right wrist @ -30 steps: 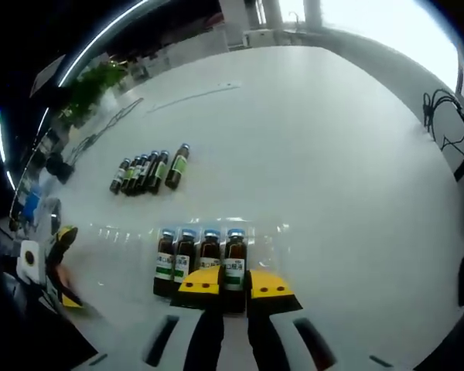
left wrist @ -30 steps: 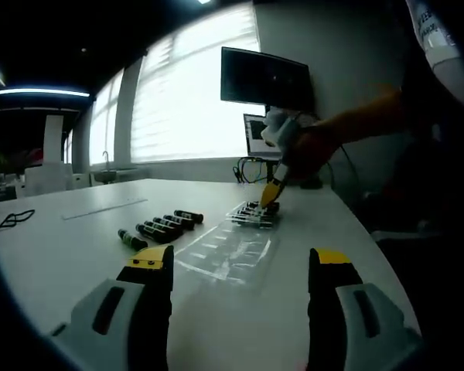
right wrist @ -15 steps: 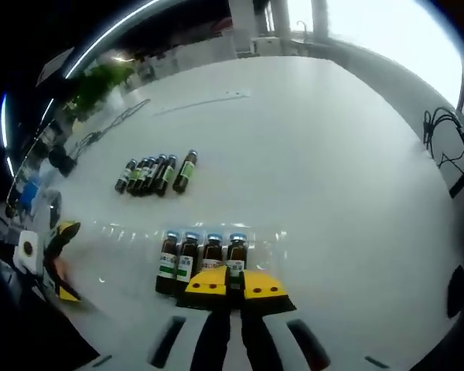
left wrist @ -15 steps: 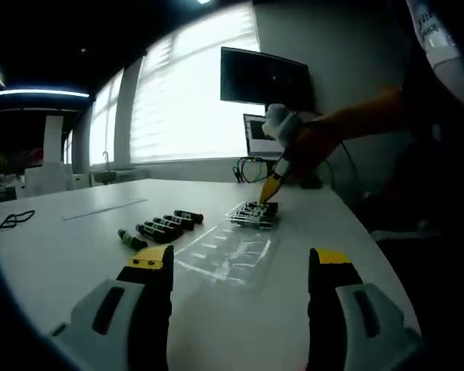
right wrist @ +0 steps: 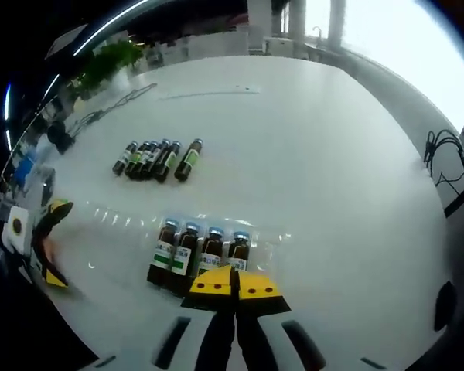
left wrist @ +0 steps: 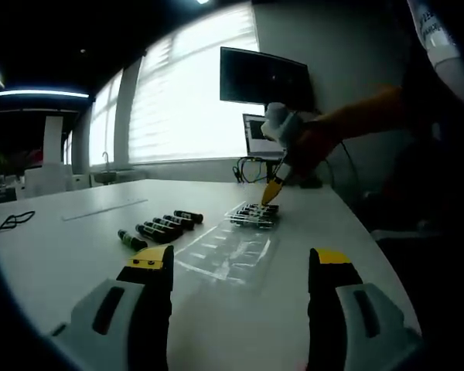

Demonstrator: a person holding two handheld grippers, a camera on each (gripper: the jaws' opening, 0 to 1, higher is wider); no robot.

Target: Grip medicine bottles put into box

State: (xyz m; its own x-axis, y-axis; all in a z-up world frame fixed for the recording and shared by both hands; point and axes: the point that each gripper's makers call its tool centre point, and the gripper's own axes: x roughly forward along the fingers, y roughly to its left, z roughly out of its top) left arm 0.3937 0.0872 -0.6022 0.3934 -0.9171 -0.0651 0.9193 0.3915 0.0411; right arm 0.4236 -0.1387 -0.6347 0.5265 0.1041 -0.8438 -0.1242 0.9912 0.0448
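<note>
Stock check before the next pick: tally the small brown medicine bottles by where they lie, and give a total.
Small brown medicine bottles seated in the clear plastic tray: 4
Small brown medicine bottles lying loose on the white table: 5
Total: 9

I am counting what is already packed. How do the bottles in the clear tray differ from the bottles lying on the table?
The four bottles in the clear tray lie side by side in its slots; the loose bottles on the table lie bare on the table. The tray group is four; the loose group has more. Both are dark bottles with green labels.
</note>
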